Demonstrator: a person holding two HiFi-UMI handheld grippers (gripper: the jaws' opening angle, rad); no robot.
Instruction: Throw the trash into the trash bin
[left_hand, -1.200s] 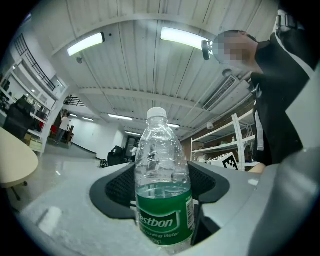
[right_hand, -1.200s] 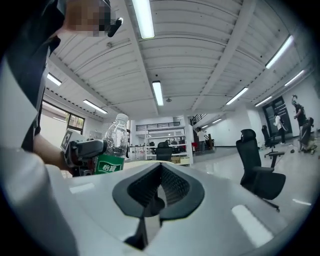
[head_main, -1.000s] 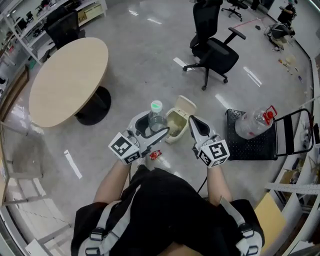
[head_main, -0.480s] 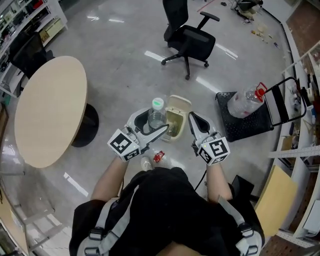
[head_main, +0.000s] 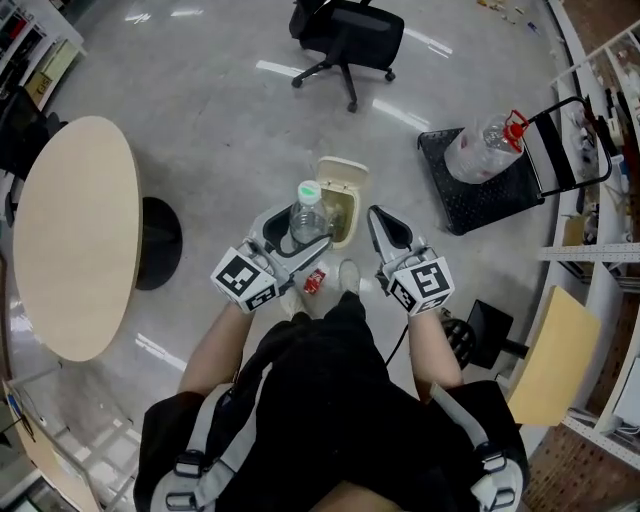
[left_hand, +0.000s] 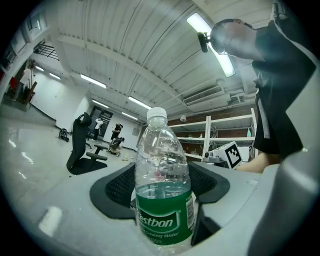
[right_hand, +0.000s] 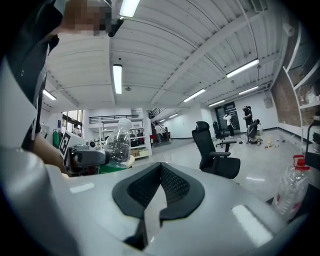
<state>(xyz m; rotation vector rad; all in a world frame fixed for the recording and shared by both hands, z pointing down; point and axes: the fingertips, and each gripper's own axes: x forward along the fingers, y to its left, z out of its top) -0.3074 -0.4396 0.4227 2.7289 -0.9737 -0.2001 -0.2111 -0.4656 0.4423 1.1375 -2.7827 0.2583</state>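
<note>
A clear plastic bottle (head_main: 304, 214) with a green label (left_hand: 163, 217) and a white cap stands upright between my left gripper's jaws. My left gripper (head_main: 303, 235) is shut on the bottle. Just beyond the bottle, on the floor, is a small beige trash bin (head_main: 351, 203) with its lid tipped open. My right gripper (head_main: 380, 220) is beside the bin on its right. Its pads (right_hand: 161, 176) are pressed together with nothing between them. The bottle (right_hand: 118, 145) also shows at the left of the right gripper view.
A round wooden table (head_main: 70, 235) stands at the left and a black office chair (head_main: 345, 30) lies beyond the bin. A large water jug (head_main: 480, 145) lies on a black cart at the right. A small red piece (head_main: 314, 282) lies on the floor by my shoes (head_main: 348, 275).
Both grippers have sunk toward the floor, with the bottle still in the left one. The bin now sits right behind the bottle. The table and chair have drifted in the head view.
</note>
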